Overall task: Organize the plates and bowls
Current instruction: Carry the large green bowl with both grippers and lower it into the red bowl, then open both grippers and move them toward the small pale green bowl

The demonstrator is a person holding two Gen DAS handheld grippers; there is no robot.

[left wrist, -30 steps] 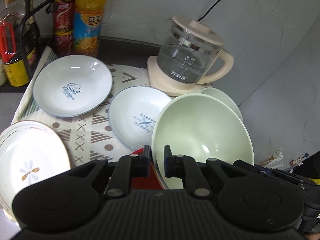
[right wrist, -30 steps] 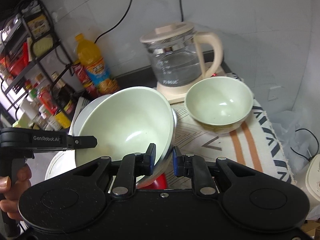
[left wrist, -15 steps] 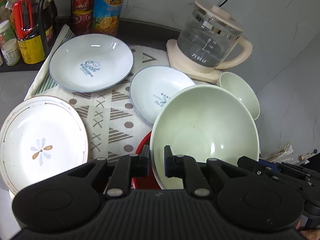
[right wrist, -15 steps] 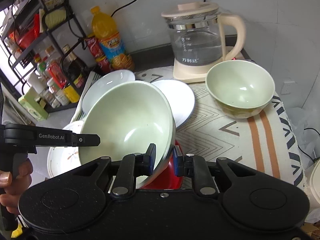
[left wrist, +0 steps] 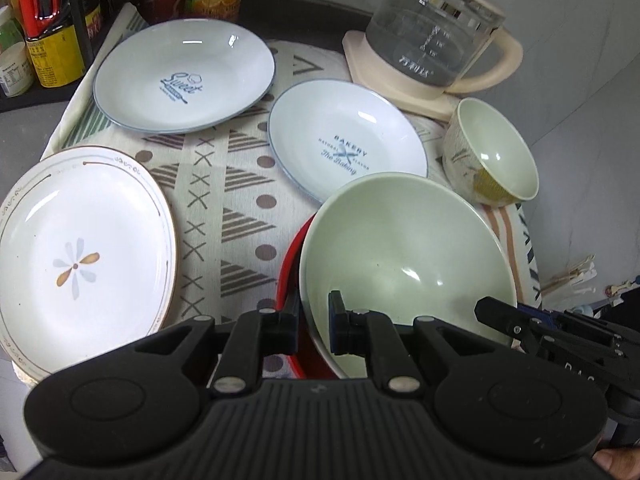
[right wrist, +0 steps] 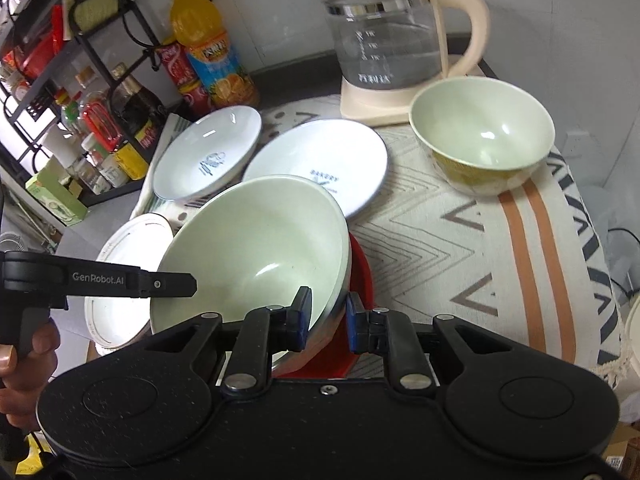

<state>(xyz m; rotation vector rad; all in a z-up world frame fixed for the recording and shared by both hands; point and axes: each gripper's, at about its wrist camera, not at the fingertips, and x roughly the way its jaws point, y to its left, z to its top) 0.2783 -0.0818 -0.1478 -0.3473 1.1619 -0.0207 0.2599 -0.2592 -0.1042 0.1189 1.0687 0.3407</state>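
Observation:
A large pale green bowl [left wrist: 404, 256] [right wrist: 260, 248] hangs tilted just above a red dish [left wrist: 290, 264] [right wrist: 362, 276]. My left gripper [left wrist: 313, 326] is shut on its near rim, and my right gripper [right wrist: 328, 320] is shut on the opposite rim. A small green bowl [left wrist: 494, 156] [right wrist: 482, 132] with a yellow patterned outside stands by the kettle. Two blue-rimmed white plates lie behind: the "Sweet" plate [left wrist: 184, 76] [right wrist: 208, 156] and the "Bakery" plate [left wrist: 344, 140] [right wrist: 320, 160]. A flower-print plate [left wrist: 80, 256] [right wrist: 120, 272] lies at the left.
A glass kettle [left wrist: 432, 36] [right wrist: 396, 40] on a cream base stands at the back right. Bottles and cans, among them an orange juice bottle [right wrist: 208, 52], line the back left beside a black wire rack [right wrist: 52, 80]. A patterned cloth [left wrist: 224, 184] [right wrist: 480, 240] covers the table.
Both grippers have come down with the large green bowl, and the views tilt more steeply onto the table. The bowl now hangs closer to the red dish.

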